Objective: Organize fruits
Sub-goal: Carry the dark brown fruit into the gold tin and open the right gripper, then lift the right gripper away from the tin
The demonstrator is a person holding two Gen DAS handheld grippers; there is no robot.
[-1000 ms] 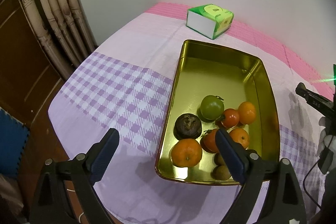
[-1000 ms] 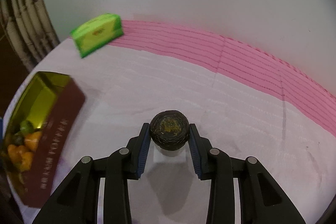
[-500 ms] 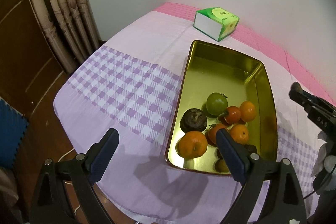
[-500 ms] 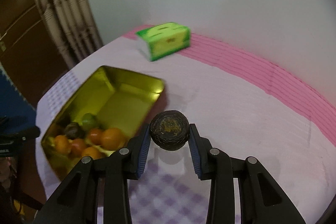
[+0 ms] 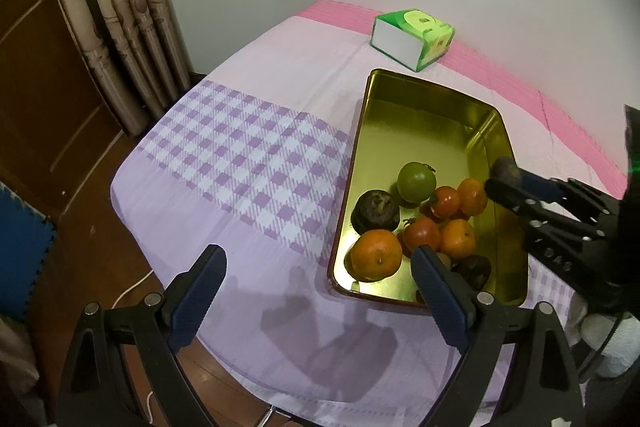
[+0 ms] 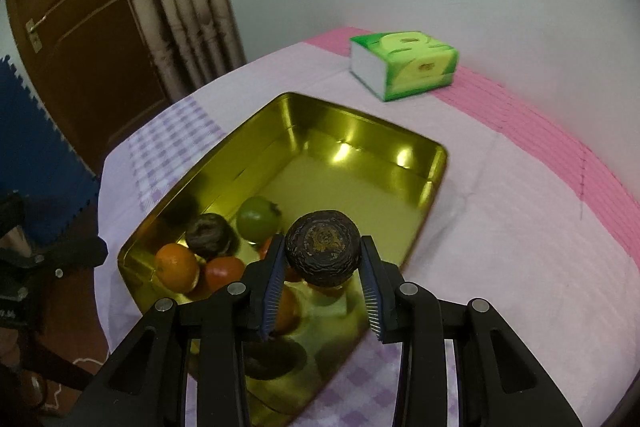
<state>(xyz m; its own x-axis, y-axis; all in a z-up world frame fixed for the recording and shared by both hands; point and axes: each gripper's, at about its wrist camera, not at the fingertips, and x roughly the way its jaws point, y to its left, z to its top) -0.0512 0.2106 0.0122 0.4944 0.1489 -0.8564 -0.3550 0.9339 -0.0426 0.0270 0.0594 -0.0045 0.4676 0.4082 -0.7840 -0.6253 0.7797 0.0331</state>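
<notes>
A gold metal tray [image 5: 424,95] [image 6: 360,119] lies on the cloth-covered table and holds several fruits at its near end: a green one [image 5: 416,182] [image 6: 257,219], oranges [image 5: 376,255], red ones [image 5: 421,234] and dark brown ones [image 5: 375,211] [image 6: 208,235]. My right gripper [image 6: 323,259] is shut on a dark brown round fruit [image 6: 323,247], held above the tray's near part. That gripper [image 5: 505,179] also shows at the right of the left wrist view, over the tray's right rim. My left gripper [image 5: 316,279] stands wide open in front of the tray, nothing between its fingers.
A green tissue box [image 5: 412,37] [image 6: 402,63] stands beyond the tray near the white wall. The table's edge drops off on the left toward curtains [image 5: 120,27], a wooden door [image 6: 80,39] and a blue foam mat [image 5: 20,259].
My right gripper has swung left with the dark fruit, from over bare cloth to above the tray. My left gripper has drawn back a little and stays open.
</notes>
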